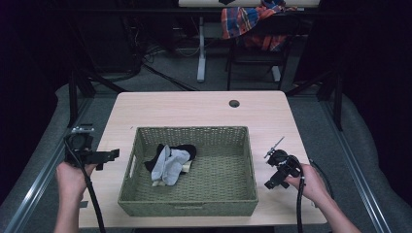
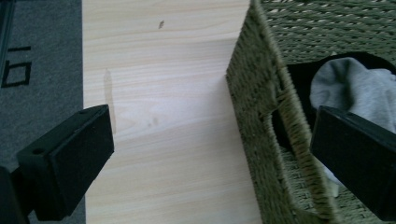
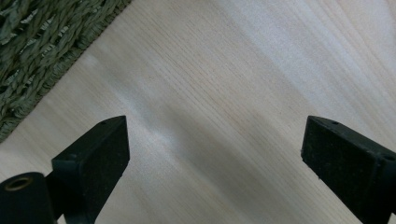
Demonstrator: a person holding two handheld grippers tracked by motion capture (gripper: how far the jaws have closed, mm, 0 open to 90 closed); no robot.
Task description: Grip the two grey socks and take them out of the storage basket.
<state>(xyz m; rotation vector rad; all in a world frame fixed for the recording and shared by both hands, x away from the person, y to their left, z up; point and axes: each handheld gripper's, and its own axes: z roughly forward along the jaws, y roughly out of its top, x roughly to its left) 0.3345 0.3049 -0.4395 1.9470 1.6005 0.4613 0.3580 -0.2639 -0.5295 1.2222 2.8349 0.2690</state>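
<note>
A green woven basket (image 1: 228, 194) stands in the middle of the light wooden table (image 1: 194, 109). Inside it, at the left, lie a grey sock (image 1: 167, 165) and a black sock (image 1: 187, 149), the grey one partly on top. My left gripper (image 1: 109, 155) is held off the table's left edge, open and empty, its jaws pointing toward the basket's left wall (image 2: 261, 93); the grey sock (image 2: 355, 84) shows past that wall. My right gripper (image 1: 272, 170) hovers over bare table right of the basket, open and empty, with the basket's corner (image 3: 42, 51) at its upper left.
A round cable hole (image 1: 234, 103) sits near the table's far edge. Behind the table stands a chair with a plaid cloth (image 1: 248, 22) draped on it, and a white table leg (image 1: 201, 46). Grey floor (image 2: 37, 56) and metal rails (image 1: 34, 189) flank the table.
</note>
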